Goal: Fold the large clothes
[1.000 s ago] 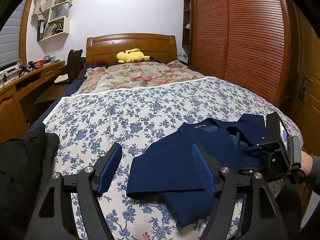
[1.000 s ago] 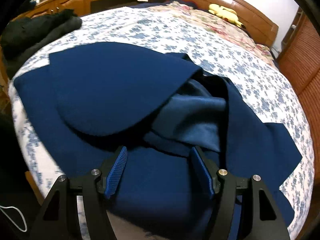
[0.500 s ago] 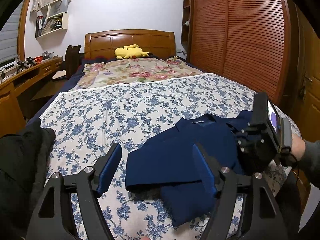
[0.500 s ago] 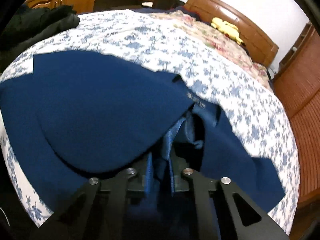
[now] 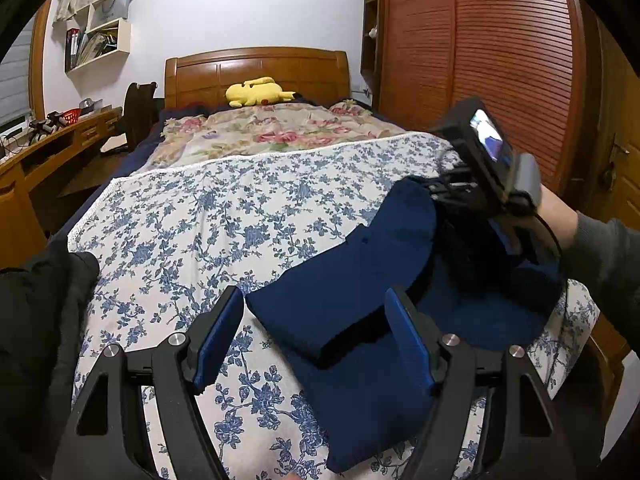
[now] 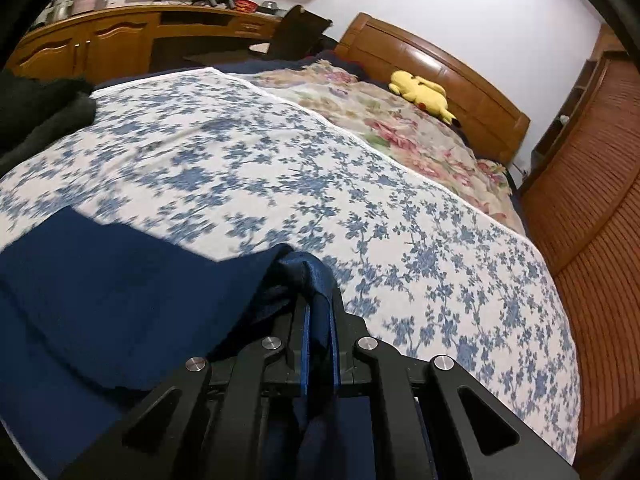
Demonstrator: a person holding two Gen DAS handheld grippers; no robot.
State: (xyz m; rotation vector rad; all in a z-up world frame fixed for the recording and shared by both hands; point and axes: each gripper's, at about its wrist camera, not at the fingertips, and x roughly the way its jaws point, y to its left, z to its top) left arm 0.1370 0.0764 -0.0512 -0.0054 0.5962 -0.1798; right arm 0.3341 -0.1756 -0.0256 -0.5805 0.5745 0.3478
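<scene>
Folding this navy garment well calls, in my judgement, for carrying the pinched edge over in one smooth arc and keeping the layers square, with the free gripper ready to pin the near fold. At far left a black garment is heaped on the bed's near corner. Next, the left gripper hangs low over the floral bedspread, jaws wide apart and holding nothing; the navy garment's folded near-left corner lies between and just beyond its pads. Further right, the right gripper has just been closing and now pinches a bunched fold of the navy cloth, lifting it off the bed. A yellow plush toy lies far off by the headboard.
</scene>
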